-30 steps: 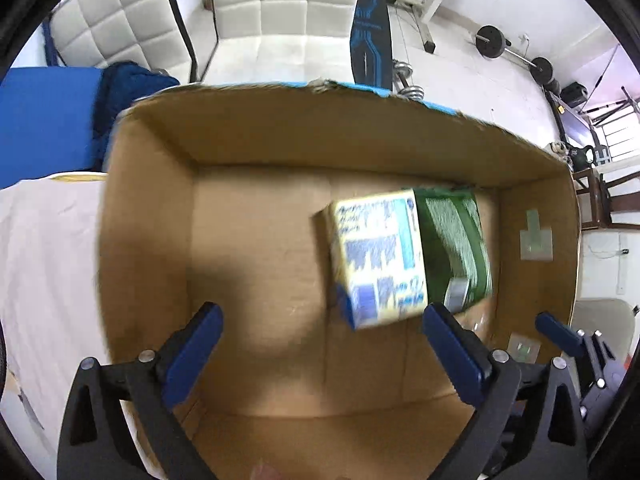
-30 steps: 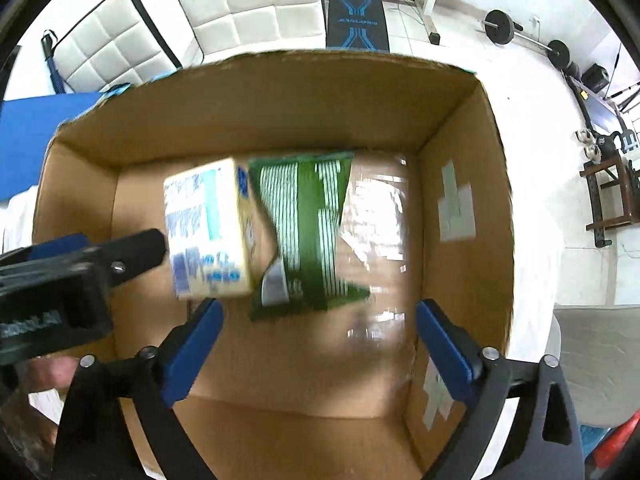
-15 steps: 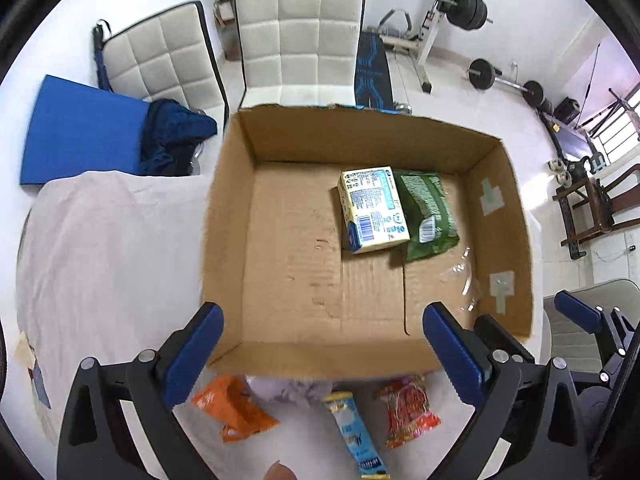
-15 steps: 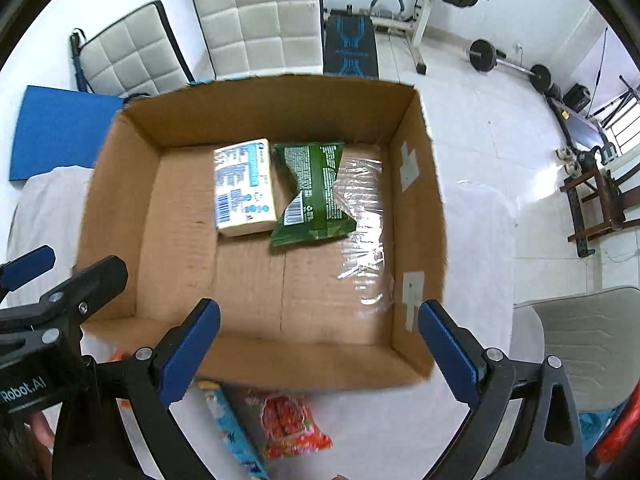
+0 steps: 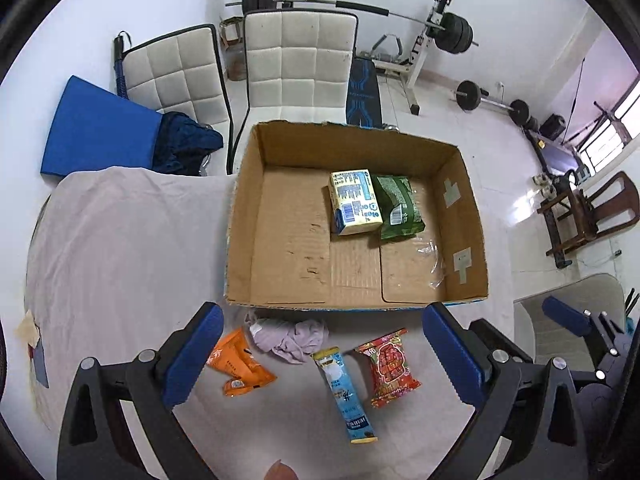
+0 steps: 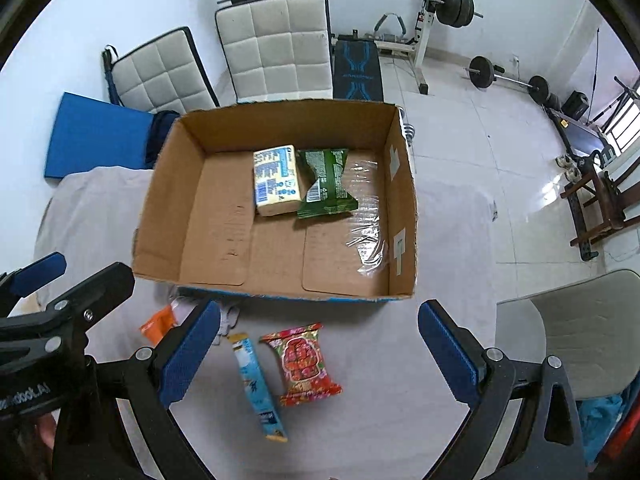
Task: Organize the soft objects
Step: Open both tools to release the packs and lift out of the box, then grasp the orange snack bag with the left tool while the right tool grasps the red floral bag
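Sitting on the cloth-covered bench [image 5: 120,240] is one open cardboard box [image 5: 244,216], and everything else is placed here against it. Inside the box, toward its far wall, lie two items side by side and touching: one pale yellow pack [image 5: 354,202] with blue printing and a barcode, the writing too small to read, and one green packet [image 5: 396,206] to its right. A sheet of clear plastic film [image 6: 366,216] lies on the box floor by the right wall.

Outside, just beyond the near wall of the box, four soft things rest on the bench: one orange pouch [image 5: 240,364], one crumpled lilac cloth [image 5: 290,336], one long light-blue sachet [image 5: 346,394] and one red patterned packet [image 5: 388,364]. Their labels cannot be read.

Both grippers hover on the near side of the box, holding nothing: the left gripper [image 5: 322,356] has its jaws spread wide, and the right gripper [image 6: 318,350] is likewise wide apart. The left gripper's body, seen from the right wrist, carries partly legible white lettering.
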